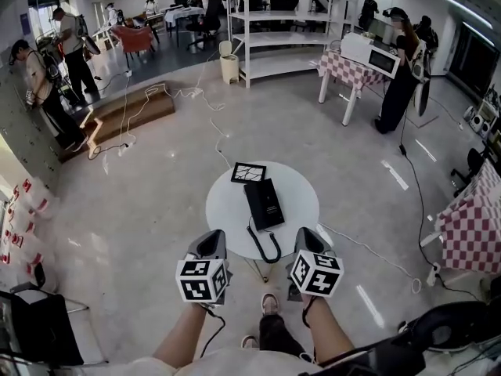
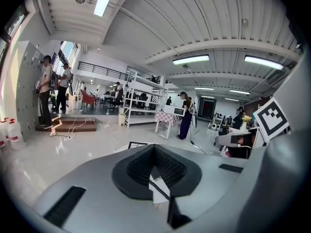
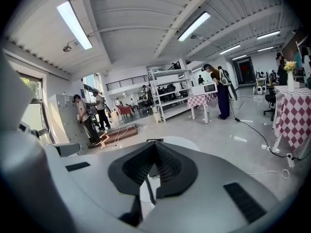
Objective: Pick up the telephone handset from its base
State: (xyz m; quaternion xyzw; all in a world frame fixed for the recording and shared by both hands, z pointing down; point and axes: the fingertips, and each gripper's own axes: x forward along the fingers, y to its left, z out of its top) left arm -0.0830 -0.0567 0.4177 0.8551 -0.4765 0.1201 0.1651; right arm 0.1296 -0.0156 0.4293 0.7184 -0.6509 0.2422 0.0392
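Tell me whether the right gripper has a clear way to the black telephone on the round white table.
Probably yes: the right gripper hovers at the table's near edge, with only the coiled black cord before the black telephone. Its jaws are shut and must open.

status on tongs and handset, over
Left tongs, right tongs shut, empty, at near edge of table. Handset on base, untouched. Coiled cord between the tongs.

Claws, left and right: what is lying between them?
In the head view, the telephone's black curly cord loops on the near edge of the round white table, between the left claw and right claw.
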